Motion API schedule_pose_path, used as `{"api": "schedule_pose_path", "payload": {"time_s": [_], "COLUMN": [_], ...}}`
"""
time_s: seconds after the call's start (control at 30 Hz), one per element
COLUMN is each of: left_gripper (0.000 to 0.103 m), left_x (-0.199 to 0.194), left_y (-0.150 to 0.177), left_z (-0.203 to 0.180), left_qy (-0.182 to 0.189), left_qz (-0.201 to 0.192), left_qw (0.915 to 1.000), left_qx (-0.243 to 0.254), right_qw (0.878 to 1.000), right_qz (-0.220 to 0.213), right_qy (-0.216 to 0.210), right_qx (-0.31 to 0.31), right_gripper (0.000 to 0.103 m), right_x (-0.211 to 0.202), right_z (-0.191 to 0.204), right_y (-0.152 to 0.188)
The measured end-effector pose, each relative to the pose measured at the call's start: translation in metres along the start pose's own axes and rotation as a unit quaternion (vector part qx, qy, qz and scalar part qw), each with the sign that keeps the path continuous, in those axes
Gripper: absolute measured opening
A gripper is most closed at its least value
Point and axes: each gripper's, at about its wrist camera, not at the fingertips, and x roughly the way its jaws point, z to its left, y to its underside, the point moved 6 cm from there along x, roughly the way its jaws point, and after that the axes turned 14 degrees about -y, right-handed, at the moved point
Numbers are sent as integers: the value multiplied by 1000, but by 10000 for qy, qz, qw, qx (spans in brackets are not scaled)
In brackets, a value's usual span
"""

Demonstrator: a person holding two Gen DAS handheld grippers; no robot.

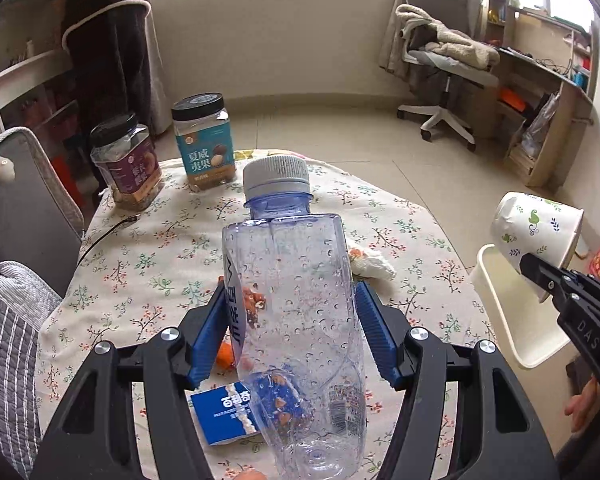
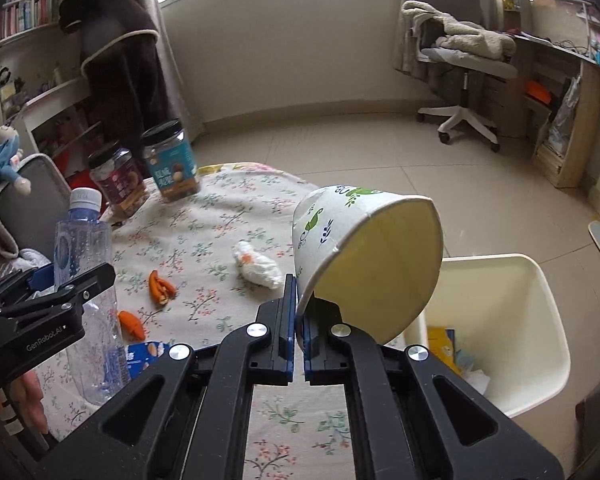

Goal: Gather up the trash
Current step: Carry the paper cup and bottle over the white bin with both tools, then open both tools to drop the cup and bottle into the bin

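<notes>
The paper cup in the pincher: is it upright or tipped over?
Tipped. The paper cup, pinched at its rim by the right gripper, lies sideways, its open mouth facing the camera.

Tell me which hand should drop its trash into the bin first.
Right. Its right gripper pinches the rim of the printed paper cup beside the cream plastic bin. The left gripper holds the clear plastic bottle over the floral tablecloth, farther away.

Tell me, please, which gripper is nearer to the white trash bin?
Right. The right gripper, pinching the paper cup, hangs beside the white trash bin; the left gripper, holding the bottle, is over the table.
</notes>
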Motion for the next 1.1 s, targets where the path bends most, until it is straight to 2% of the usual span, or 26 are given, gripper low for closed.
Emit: {"api": "schedule_pose_path", "payload": {"time_s": [0.17, 0.33, 0.53, 0.6, 0.67, 0.83, 0.93, 1.1], "left_gripper": [62, 62, 62, 62, 62, 62, 62, 62], "left_x": [-8, -14, -18, -19, -21, -32, -39, -46], "left_y": [-6, -11, -23, -28, -34, -47, -52, -59], "left_z": [-30, -61, -96, -109, -124, -165, -188, -220], "left_qy": [210, 401, 617, 732, 862, 1201, 1373, 1708], "left_qz": [-156, -286, -358, -357, -369, -464, -518, -377], "left_qw": [9995, 9981, 9962, 9954, 9942, 9897, 9868, 9825], "left_qx": [162, 369, 509, 513, 529, 621, 683, 634], "right_qw": [9976, 9898, 9811, 9795, 9763, 9685, 9619, 9490], "right_qz": [-161, -154, -160, -144, -201, -385, -515, -794], "right_qy": [507, 968, 1409, 1465, 1561, 1814, 1985, 2289], "right_qx": [450, 1035, 1313, 1371, 1482, 1659, 1808, 2019], "right_gripper": [2, 3, 6, 14, 54, 67, 71, 78], "right_x": [-18, -23, -31, -35, -43, -67, -83, -109], "right_z": [-55, -107, -137, -141, -146, -162, -175, -193], "right_y": [-3, -2, -2, -1, 0, 1, 3, 6]}}
